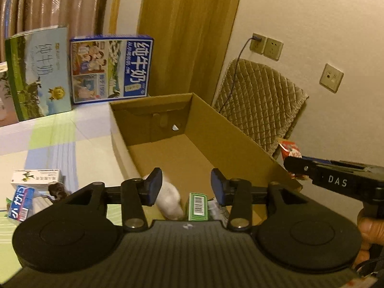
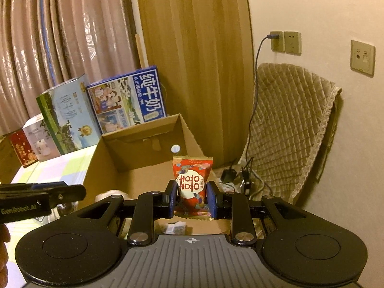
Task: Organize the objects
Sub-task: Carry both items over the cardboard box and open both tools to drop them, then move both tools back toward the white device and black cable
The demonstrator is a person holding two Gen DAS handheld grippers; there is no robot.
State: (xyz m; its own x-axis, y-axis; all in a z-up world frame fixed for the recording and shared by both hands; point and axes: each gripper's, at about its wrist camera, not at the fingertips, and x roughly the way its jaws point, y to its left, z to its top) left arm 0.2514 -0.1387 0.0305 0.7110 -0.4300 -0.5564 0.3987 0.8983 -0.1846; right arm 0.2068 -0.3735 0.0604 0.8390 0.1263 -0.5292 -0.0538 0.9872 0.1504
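Right gripper [image 2: 191, 200] jaws pinching red snack packet [image 2: 192, 182] above cardboard box [image 2: 144, 134] – poised for drop-in. Left gripper [image 1: 186, 187] jaws spread, empty – hovering over box's near end.

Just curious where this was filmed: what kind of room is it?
Probably a room in a home: pleated curtains hang behind milk cartons, a quilted cover drapes by wall sockets, and a cardboard box is being filled.

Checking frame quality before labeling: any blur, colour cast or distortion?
Left wrist: warm yellow cast, fisheye bends the cardboard box edges, white object in it is smeared. Right wrist: same cast, red packet sharp, curtain glares.
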